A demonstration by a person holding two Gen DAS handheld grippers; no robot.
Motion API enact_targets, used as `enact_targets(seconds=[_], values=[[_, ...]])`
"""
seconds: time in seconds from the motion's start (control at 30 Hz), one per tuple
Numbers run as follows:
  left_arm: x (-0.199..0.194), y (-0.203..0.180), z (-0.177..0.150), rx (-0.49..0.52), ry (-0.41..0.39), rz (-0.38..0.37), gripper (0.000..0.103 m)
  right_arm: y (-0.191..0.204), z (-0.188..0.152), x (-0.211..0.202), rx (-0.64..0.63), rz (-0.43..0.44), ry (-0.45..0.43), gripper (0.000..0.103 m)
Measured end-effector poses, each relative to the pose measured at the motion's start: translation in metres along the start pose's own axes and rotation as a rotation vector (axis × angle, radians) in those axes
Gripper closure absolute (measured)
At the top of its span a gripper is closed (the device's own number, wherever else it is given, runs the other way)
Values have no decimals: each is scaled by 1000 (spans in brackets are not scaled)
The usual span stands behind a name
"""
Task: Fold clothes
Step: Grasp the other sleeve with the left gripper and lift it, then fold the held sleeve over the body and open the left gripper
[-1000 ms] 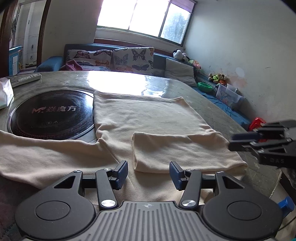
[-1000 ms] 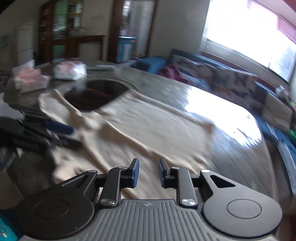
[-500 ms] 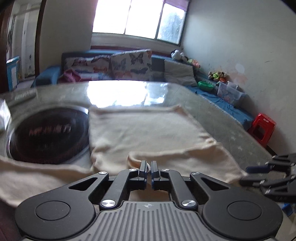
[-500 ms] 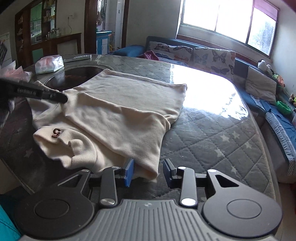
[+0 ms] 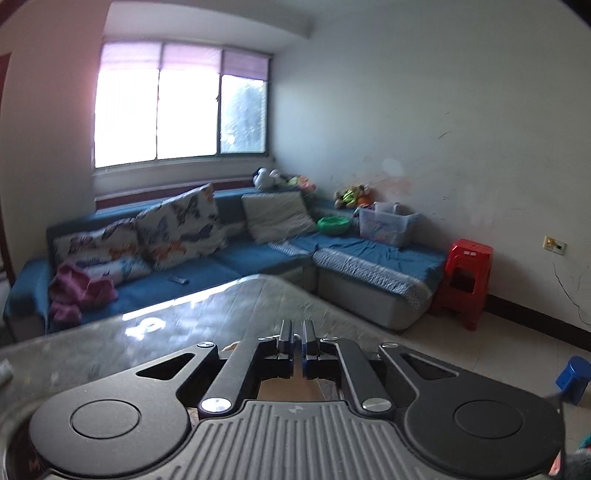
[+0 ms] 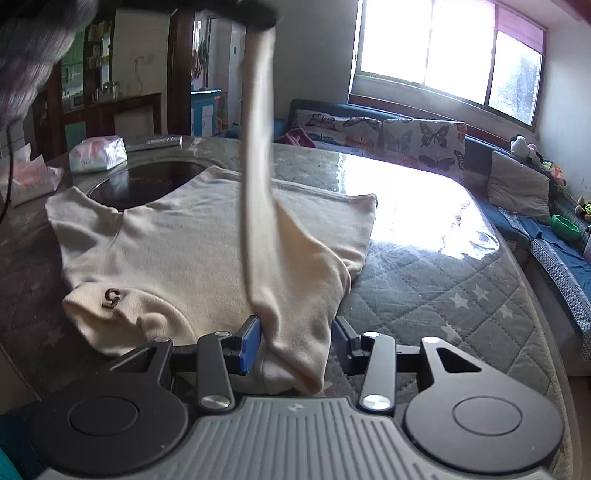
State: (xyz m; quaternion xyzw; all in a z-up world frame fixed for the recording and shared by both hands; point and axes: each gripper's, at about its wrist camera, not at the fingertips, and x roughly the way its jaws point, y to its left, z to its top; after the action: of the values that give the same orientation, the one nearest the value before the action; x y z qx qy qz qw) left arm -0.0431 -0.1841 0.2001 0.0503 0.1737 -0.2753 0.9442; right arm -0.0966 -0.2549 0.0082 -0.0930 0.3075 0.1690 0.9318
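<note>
From your left wrist camera, your left gripper [image 5: 297,341] was pressed together, its two fingers nearly touching at the tips. A sliver of cream cloth showed below and between the fingers, but this view could not confirm how much of it was caught there. The gripper pointed out over the far edge of the glossy quilted table [image 5: 177,332] toward a blue corner sofa [image 5: 258,254] with butterfly-print cushions [image 5: 181,225], a pink garment [image 5: 79,291] heaped at its left end, a green bowl [image 5: 333,224] and a clear storage box [image 5: 388,225] on its right arm. A red plastic stool [image 5: 463,280] stood against the white wall, beyond the sofa's end.

From your right wrist camera, the cream sweater [image 6: 192,254] lay spread on the table, its collar with a small brown emblem [image 6: 112,297] turned toward you at the near left. One sleeve [image 6: 258,177] rose steeply from the sweater, pulled taut up to the blurred left gripper [image 6: 255,14] pinching its end at the top of the frame. Your right gripper [image 6: 295,341] was spread, with the base of that sleeve and a fold of the sweater's side between its fingers; the blue left pad [image 6: 248,343] sat just beside the cloth, and the right finger stood clear of it. Tissue packs [image 6: 98,153] lay beyond the sweater at the far left.
</note>
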Motion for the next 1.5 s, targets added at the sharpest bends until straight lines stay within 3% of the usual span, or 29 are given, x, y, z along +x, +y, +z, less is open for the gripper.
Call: enact_targets(seconds=[0.17,0.4,0.63,0.93,1.1,1.27,1.33,1.4,1.5], values=[[3,-11,12,18,-20,-23,99,-6,-2,2,19,-30,-5,61],[-11,13,-10,-36,-13,16,99,-20,-14,1,36,-73,36,60],[-40,59,-70,-153,61,93,99,-28,-19,-4,20,-104,50,52],[-49,88,-173,-252,271,166,99,-31,-16,-10,-16,-74,99,52],[-59,89,-190,-244,301,174,98,-34,-8,-25,-42,-49,127,53],[-61,92,-195,-260,318,192,96,-35,12,-28,-39,-6,75,60],[-59,95,-192,-281,303,197,91,-34,26,-16,-46,11,54,64],[-50,97,-188,-282,297,196,75,-34,33,-5,-47,26,45,66],[-35,98,-184,-281,294,195,71,-32,41,18,-39,42,47,74]])
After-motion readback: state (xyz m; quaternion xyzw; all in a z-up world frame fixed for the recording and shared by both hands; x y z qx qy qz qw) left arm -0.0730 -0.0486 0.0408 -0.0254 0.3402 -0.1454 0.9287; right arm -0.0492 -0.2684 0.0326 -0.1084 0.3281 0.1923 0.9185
